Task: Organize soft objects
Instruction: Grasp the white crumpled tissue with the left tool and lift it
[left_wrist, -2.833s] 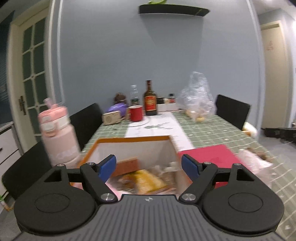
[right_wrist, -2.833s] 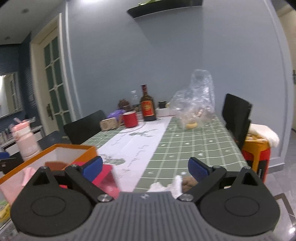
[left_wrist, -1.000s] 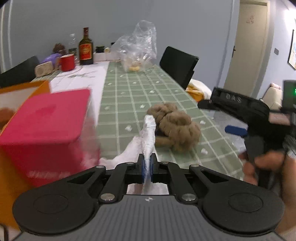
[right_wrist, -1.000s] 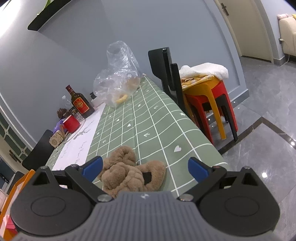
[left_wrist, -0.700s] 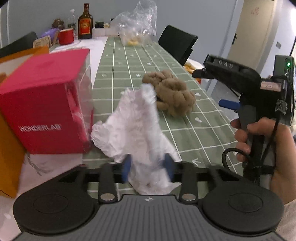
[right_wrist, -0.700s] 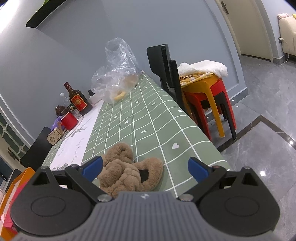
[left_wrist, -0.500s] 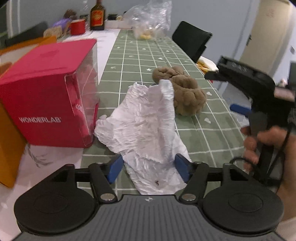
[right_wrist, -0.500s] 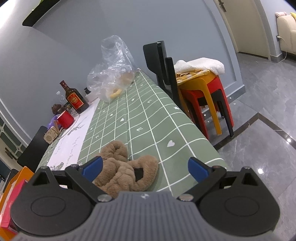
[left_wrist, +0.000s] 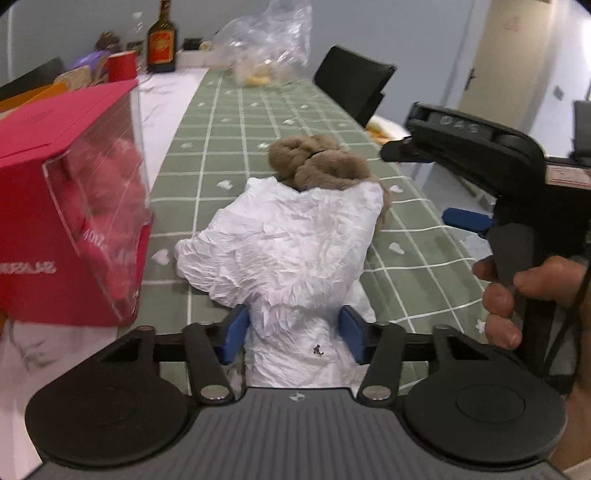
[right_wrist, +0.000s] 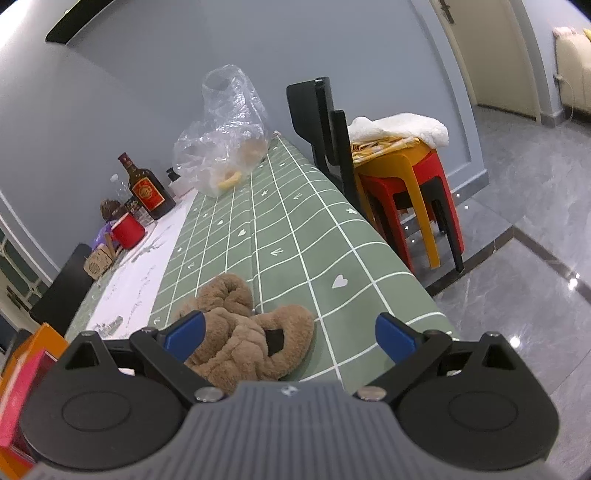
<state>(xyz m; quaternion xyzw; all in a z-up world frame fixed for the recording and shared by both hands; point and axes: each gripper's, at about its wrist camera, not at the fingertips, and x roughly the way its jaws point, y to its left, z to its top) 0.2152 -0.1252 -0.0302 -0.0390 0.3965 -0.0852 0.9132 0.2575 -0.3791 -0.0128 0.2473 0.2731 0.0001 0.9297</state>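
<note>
A crumpled white cloth (left_wrist: 284, 251) lies on the green checked tablecloth (left_wrist: 258, 122), draped against a brown plush slipper (left_wrist: 321, 162). My left gripper (left_wrist: 293, 334) is open, its blue pads on either side of the cloth's near end. My right gripper (right_wrist: 291, 332) is open above the table's near corner, and the brown plush slipper (right_wrist: 243, 325) sits just in front of its left finger. The right gripper also shows at the right of the left wrist view (left_wrist: 476, 155).
A red box (left_wrist: 66, 206) with a clear side stands left of the cloth, with an orange box (right_wrist: 40, 343) behind it. At the far end are a bottle (left_wrist: 161, 38), a red cup (left_wrist: 122, 66) and a clear plastic bag (right_wrist: 225, 136). Black chairs and stacked stools (right_wrist: 410, 184) stand beside the table.
My left gripper held the cloth shut, then opened and let it drop onto the table, then narrowed a little around its near end. The right gripper drifted slightly closer to the slipper.
</note>
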